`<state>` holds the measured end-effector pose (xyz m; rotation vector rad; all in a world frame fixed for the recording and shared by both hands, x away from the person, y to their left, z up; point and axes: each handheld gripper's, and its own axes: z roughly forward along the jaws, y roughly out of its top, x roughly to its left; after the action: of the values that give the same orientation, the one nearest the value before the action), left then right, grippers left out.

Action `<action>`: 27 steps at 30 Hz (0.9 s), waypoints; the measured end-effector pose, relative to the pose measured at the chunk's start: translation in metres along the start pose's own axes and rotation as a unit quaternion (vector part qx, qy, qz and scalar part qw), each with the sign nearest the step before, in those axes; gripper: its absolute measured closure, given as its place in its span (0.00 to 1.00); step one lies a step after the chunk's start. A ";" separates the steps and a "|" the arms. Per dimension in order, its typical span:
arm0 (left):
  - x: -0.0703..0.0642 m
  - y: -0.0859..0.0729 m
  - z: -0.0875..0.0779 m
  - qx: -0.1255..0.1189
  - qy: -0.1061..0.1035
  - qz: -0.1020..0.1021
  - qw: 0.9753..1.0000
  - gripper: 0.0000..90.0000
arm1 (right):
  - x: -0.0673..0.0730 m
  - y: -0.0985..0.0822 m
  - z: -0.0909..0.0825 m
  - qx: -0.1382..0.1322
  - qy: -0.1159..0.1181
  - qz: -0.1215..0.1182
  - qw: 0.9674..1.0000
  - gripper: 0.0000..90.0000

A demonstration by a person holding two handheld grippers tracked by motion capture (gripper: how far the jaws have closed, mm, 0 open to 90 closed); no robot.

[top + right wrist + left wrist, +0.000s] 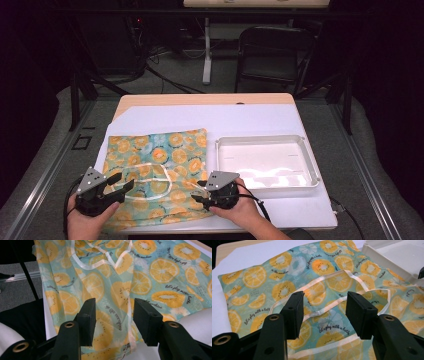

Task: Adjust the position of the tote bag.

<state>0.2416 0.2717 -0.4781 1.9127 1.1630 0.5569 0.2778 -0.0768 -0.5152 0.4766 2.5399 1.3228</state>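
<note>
A teal cloth bag (pixel 165 160) printed with orange slices lies flat on the left half of the table, its white ribbon handles (pixel 150 167) curled on top. My left gripper (pixel 121 183) hovers over the bag's near left corner. Its jaws are open, and in the left gripper view (pixel 324 312) the handles (pixel 342 275) lie beyond them. My right gripper (pixel 198 192) is over the bag's near right corner, open. In the right gripper view (pixel 113 320) a seamed edge of the bag (pixel 100 287) runs under the gap, with the pads not touching it.
A shallow white tray (pixel 260 138) stands to the right of the bag on a white sheet (pixel 200 117) that covers the wooden table. The table's near edge lies just behind both grippers. A black chair (pixel 272 50) stands beyond the far edge.
</note>
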 end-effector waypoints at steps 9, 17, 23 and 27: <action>0.000 0.007 0.008 -0.006 -0.011 0.003 1.000 0.54 | 0.014 -0.008 -0.004 0.009 0.004 -0.010 1.000 0.52; -0.002 0.013 0.016 -0.004 -0.022 0.011 1.000 0.54 | 0.026 -0.020 -0.016 0.016 0.008 -0.040 0.999 0.48; -0.002 0.016 0.020 -0.006 -0.026 0.013 1.000 0.54 | 0.029 -0.025 -0.020 0.020 0.014 -0.050 0.998 0.46; -0.002 0.018 0.024 -0.005 -0.031 0.014 0.999 0.54 | 0.029 -0.028 -0.021 0.045 0.026 -0.058 0.997 0.46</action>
<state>0.2668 0.2558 -0.4771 1.9274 1.0931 0.5146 0.2390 -0.0961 -0.5283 0.3100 2.6334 1.1999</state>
